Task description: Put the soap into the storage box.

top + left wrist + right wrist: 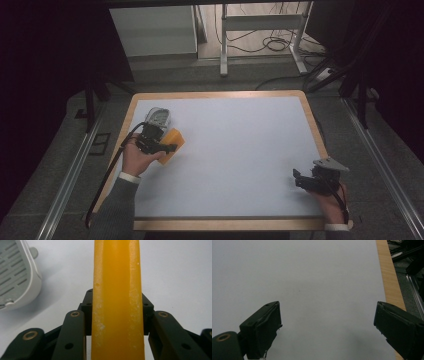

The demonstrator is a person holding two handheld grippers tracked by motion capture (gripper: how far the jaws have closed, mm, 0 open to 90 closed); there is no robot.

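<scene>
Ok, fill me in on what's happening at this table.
A person works with a hand-held tool in each hand at a white-topped table. The left tool is shut on a yellow-orange sponge-like block, held close beside a white slotted plastic item near the table's left edge. The right tool sits at the table's right side with its jaws wide open and nothing between them.
</scene>
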